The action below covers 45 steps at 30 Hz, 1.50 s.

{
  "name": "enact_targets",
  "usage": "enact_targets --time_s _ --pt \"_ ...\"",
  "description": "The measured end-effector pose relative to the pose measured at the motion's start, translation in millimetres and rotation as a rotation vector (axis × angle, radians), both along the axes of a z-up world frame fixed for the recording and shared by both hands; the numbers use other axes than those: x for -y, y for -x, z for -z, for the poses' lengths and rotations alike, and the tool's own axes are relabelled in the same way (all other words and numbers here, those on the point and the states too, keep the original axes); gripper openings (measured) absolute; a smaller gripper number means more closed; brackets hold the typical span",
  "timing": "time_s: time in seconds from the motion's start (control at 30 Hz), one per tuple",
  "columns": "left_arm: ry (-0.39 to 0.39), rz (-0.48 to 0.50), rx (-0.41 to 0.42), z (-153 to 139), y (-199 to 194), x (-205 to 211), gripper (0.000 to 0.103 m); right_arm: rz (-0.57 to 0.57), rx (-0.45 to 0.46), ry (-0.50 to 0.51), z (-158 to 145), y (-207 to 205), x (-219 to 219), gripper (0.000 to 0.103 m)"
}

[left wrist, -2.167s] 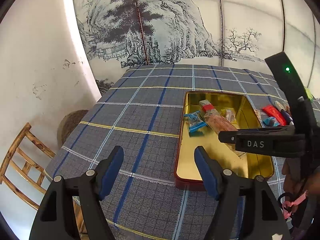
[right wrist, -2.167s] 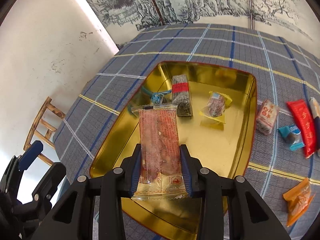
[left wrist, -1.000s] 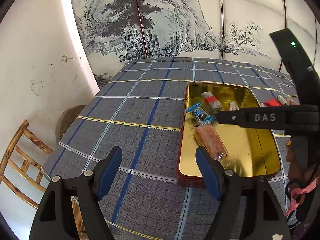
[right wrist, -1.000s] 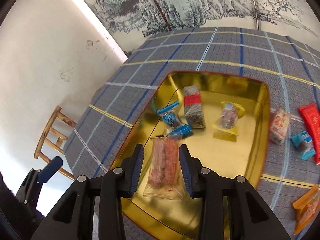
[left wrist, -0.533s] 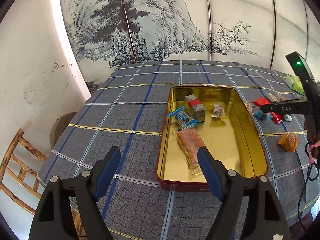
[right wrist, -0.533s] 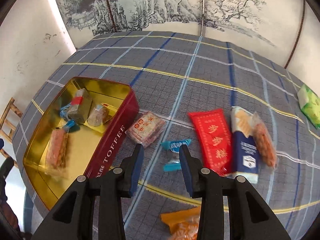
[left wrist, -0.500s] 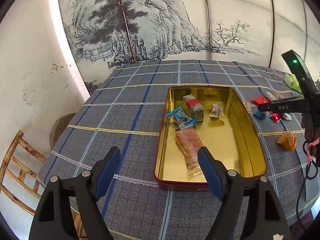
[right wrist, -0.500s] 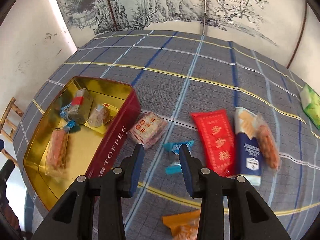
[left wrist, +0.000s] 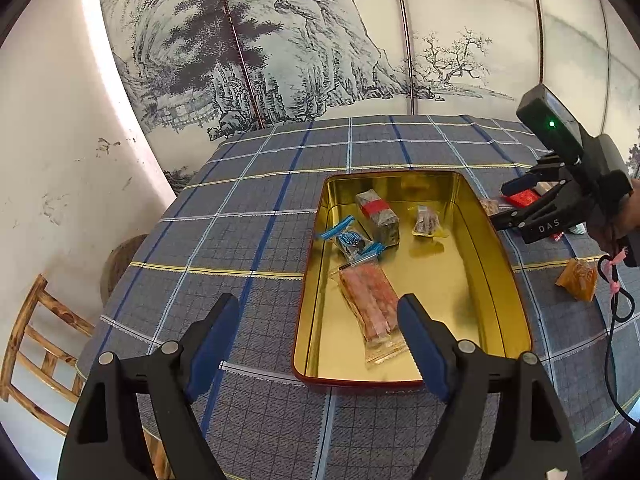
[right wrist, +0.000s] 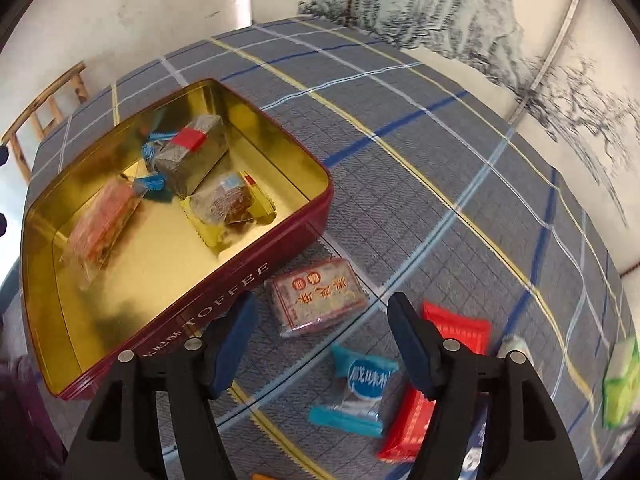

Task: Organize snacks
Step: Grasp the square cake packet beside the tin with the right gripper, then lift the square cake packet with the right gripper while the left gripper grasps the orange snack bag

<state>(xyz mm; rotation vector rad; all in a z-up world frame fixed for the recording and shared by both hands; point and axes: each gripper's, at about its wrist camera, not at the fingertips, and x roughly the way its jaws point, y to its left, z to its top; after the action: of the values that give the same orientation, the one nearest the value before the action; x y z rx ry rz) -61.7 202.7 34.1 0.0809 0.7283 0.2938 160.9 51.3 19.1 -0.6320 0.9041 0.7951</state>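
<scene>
A red toffee tin (left wrist: 452, 292) with a gold inside lies on the checked tablecloth. It holds a long pink packet (left wrist: 372, 312), a blue candy (left wrist: 352, 240), a grey block with a red band (left wrist: 378, 216) and a yellow-wrapped snack (left wrist: 426, 222). My left gripper (left wrist: 318, 344) hangs open over the tin's near end, holding nothing. My right gripper (right wrist: 324, 344) is beside the tin (right wrist: 224, 292), its jaws opening and empty. Just ahead of its fingers lies a square clear packet with red print (right wrist: 316, 296). In the left wrist view the right gripper (left wrist: 532, 204) sits past the tin's right wall.
Loose snacks lie right of the tin: a blue candy (right wrist: 364, 388), a red packet (right wrist: 456, 328), a green packet (right wrist: 620, 380) and an orange packet (left wrist: 578, 280). A wooden chair (left wrist: 36, 340) stands off the table's left edge. A painted screen backs the table.
The right gripper has left the long pink packet in the tin, swung right to the loose snacks, rolled, and widened its jaws. The left gripper has shifted slightly.
</scene>
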Motion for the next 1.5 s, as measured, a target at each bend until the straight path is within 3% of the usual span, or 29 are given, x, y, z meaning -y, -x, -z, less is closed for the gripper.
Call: enact_targets --time_s 0.17,0.2,0.23,0.43,0.6,0.7,0.77,0.87,0.93,1.03,1.17,1.23,1.4,1.5 --pt "-0.015 0.012 -0.016 3 -8 7 0.078 -0.078 -0.029 0.086 16 -10 -16 0.068" --pt "-0.018 0.013 -0.014 3 -8 8 0.078 -0.088 -0.051 0.086 19 -12 -18 0.066" --pt "-0.020 0.013 -0.012 2 -8 9 0.078 -0.091 -0.067 0.061 18 -15 -17 0.053" --pt "-0.040 0.016 -0.003 -8 -7 17 0.078 -0.034 -0.020 0.034 13 8 0 0.047" --pt "-0.027 0.094 0.025 -22 0 36 0.078 0.246 0.101 -0.195 -30 47 103 0.047" --pt "-0.024 0.190 0.029 -30 3 64 0.078 0.433 0.198 -0.172 -31 71 173 0.047" --pt "0.001 0.277 0.019 -35 2 85 0.080 0.535 0.215 -0.143 -23 81 212 0.047" --pt "0.117 0.422 -0.038 -36 -6 121 0.084 0.652 0.245 -0.070 -7 83 253 0.047" --pt "0.182 0.465 -0.091 -33 -20 142 0.085 0.706 0.241 -0.089 1 86 273 0.047" --pt "0.319 0.482 -0.216 -17 -54 167 0.084 0.764 0.231 -0.145 6 82 294 0.047" --pt "0.410 0.434 -0.357 10 -97 185 0.082 0.802 0.197 -0.209 19 81 307 0.047" --pt "0.409 0.411 -0.385 21 -112 193 0.081 0.805 0.191 -0.233 25 81 311 0.047" --pt "0.326 0.409 -0.428 45 -134 217 0.081 0.810 0.174 -0.283 29 81 316 0.047" --pt "0.357 0.411 -0.467 62 -140 224 0.081 0.809 0.144 -0.300 31 78 319 0.047"
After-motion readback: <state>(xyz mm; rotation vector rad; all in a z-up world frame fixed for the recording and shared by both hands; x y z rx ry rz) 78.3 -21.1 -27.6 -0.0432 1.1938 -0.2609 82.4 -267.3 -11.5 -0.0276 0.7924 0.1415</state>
